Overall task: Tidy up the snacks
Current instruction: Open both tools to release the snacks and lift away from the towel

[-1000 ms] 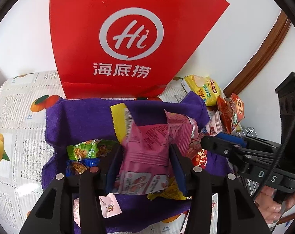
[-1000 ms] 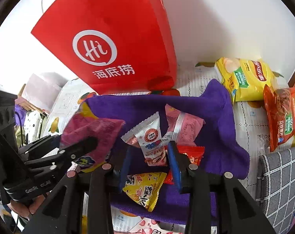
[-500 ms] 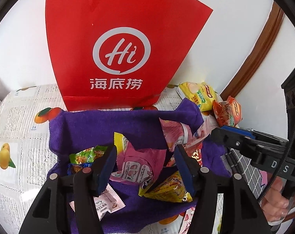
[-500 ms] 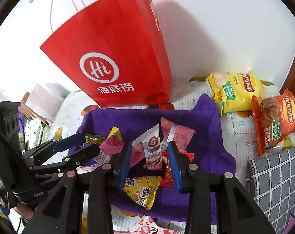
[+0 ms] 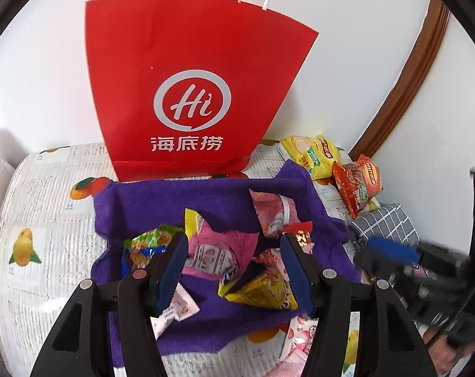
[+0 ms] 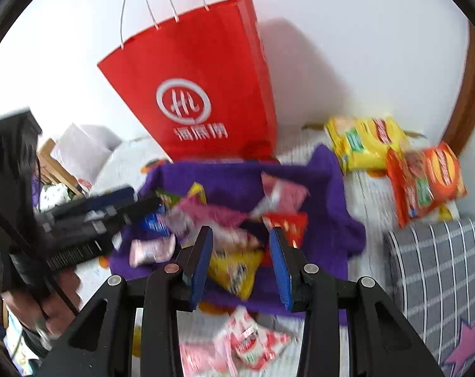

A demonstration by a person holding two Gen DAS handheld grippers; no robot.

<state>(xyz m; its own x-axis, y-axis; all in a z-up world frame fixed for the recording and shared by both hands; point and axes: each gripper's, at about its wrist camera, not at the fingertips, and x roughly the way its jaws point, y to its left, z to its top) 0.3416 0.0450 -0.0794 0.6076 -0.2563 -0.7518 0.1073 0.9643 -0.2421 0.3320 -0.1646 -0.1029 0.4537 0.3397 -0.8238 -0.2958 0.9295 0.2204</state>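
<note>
Snacks are piling up on the purple cloth (image 5: 174, 201), which is lying at the foot of the red paper bag (image 5: 193, 72): a pink packet (image 5: 220, 248), a green one (image 5: 149, 238) at its 9 o'clock, a yellow one (image 5: 262, 289) at its 5 o'clock, and a small red one (image 5: 297, 229) at 3 o'clock. So much is looking done.

Left to gather, I judge, are the yellow chip bag (image 5: 313, 154) and orange chip bag (image 5: 360, 185), sitting off the cloth at its 2 o'clock, plus pink-and-white packets (image 6: 253, 339) at 6 o'clock.

The left gripper (image 5: 234, 267) is hanging over the pile with jaws apart and empty. The right gripper (image 6: 240, 254) is hovering likewise, jaws apart and gripping nothing.
</note>
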